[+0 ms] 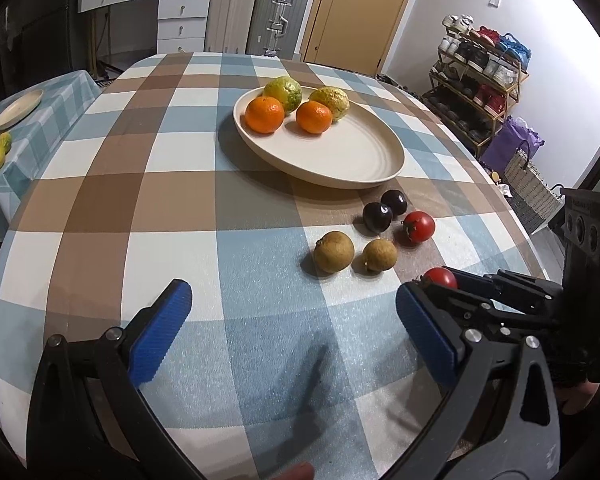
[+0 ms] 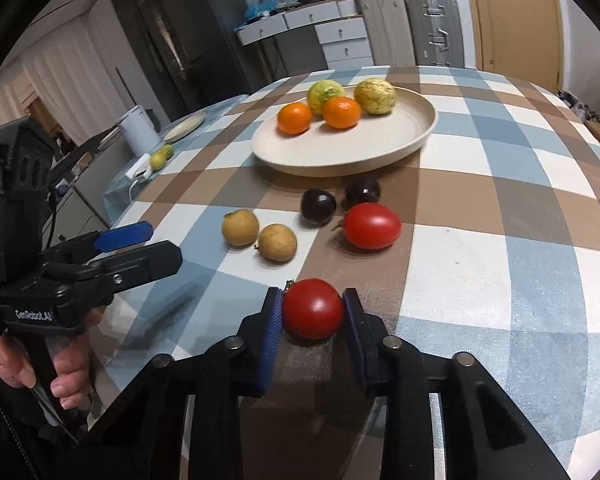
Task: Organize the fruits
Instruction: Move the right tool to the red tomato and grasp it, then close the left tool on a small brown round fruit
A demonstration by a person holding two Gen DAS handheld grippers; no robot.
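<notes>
Tomato (image 2: 313, 308) pinched by right hand-held gripper (image 2: 312, 312).

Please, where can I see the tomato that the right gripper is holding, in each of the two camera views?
Left wrist view: the held tomato is at lower right, half hidden behind the right gripper.
Right wrist view: it is at lower centre, between the blue pads.
Shared landmark: the cream plate behind it.

Black linkage tongs (image 2: 312, 312) with ribbed blue pads (image 2: 271, 340), silver pivot screws, white "GenRobot.AI" lettering.
</notes>
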